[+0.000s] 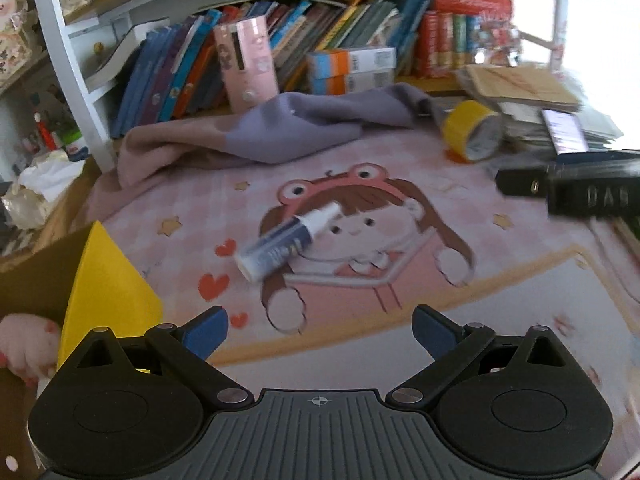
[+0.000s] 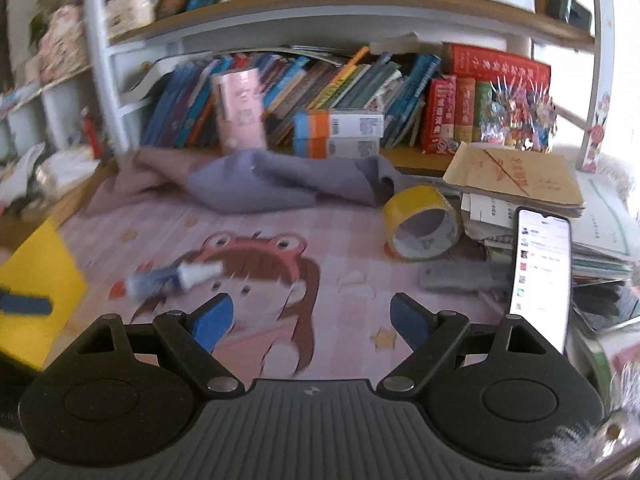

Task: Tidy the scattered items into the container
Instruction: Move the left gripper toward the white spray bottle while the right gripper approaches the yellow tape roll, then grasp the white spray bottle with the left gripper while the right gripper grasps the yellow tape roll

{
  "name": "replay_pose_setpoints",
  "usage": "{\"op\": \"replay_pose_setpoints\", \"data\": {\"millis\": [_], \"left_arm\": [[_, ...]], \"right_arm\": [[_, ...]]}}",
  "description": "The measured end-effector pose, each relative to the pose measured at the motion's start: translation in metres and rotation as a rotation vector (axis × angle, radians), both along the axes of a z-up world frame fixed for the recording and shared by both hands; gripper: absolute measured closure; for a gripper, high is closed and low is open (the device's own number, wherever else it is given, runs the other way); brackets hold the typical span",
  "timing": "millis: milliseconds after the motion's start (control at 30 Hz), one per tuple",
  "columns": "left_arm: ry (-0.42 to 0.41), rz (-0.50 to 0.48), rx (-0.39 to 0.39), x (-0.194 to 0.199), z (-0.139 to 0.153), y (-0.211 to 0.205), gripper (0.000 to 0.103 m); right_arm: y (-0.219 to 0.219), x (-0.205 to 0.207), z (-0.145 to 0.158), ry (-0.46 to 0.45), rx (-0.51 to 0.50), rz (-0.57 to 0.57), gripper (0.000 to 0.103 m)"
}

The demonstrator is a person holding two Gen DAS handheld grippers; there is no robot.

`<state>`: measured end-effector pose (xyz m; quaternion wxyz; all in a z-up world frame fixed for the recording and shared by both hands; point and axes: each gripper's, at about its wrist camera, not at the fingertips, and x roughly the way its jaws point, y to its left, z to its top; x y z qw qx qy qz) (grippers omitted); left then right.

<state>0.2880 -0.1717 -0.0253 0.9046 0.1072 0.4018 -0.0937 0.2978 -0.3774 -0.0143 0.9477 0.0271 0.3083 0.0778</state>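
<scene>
Both grippers hover over the pink cartoon mat (image 1: pixel 400 208), left gripper (image 1: pixel 320 326) and right gripper (image 2: pixel 312 316) each with fingers spread and nothing between them. The spray bottle (image 1: pixel 280 242) lies on its side mid-mat. The yellow tape roll (image 2: pixel 420 222) sits far right by the phone (image 2: pixel 540 272). The yellow container (image 1: pixel 108 292) stands near left.

We are facing a white bookshelf (image 2: pixel 108 92) crammed with books (image 2: pixel 320 80); daylight is flooding in at right.
</scene>
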Motion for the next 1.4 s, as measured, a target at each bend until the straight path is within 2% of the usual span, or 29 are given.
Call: {"op": "replay_pose_setpoints", "data": {"millis": [267,467,533,633,867,967,1033,1067,1100,1167,1233,1300,1400], "left_arm": [[0.019,0.025,0.117,0.051,-0.028,-0.013,0.003],[0.037,0.042,0.165,0.087,-0.048,-0.014,0.003],[0.04,0.043,0.176,0.098,-0.052,-0.012,0.003],[0.063,0.029,0.154,0.113,-0.056,-0.007,0.003],[0.117,-0.028,0.009,0.128,-0.058,0.002,0.005],[0.139,-0.059,-0.004,0.121,-0.056,-0.005,0.012],[0.148,-0.083,-0.011,0.115,-0.051,-0.008,0.022],[0.155,-0.086,-0.022,0.115,-0.049,-0.007,0.03],[0.161,-0.082,-0.029,0.114,-0.048,-0.007,0.043],[0.173,-0.073,-0.023,0.116,-0.047,-0.005,0.055],[0.19,-0.098,0.002,0.119,-0.053,-0.006,0.056],[0.193,-0.116,0.037,0.12,-0.058,-0.007,0.059],[0.207,-0.099,-0.002,0.123,-0.059,-0.002,0.059]], "right_arm": [[-0.035,0.095,-0.032,0.003,0.051,-0.083,0.02],[-0.041,0.134,-0.05,-0.012,0.054,-0.098,0.023],[-0.043,0.142,-0.053,-0.016,0.059,-0.105,0.027],[-0.048,0.154,-0.054,-0.019,0.077,-0.124,0.029],[-0.059,0.173,-0.054,-0.017,0.109,-0.164,0.032],[-0.062,0.179,-0.057,-0.011,0.108,-0.176,0.039],[-0.064,0.183,-0.059,-0.005,0.111,-0.181,0.047],[-0.065,0.185,-0.06,-0.001,0.119,-0.179,0.05],[-0.066,0.187,-0.061,0.006,0.132,-0.175,0.057],[-0.067,0.19,-0.063,0.024,0.157,-0.166,0.065],[-0.067,0.193,-0.067,0.039,0.169,-0.162,0.072],[-0.065,0.195,-0.069,0.048,0.169,-0.154,0.075],[-0.063,0.197,-0.071,0.047,0.164,-0.146,0.076]]}}
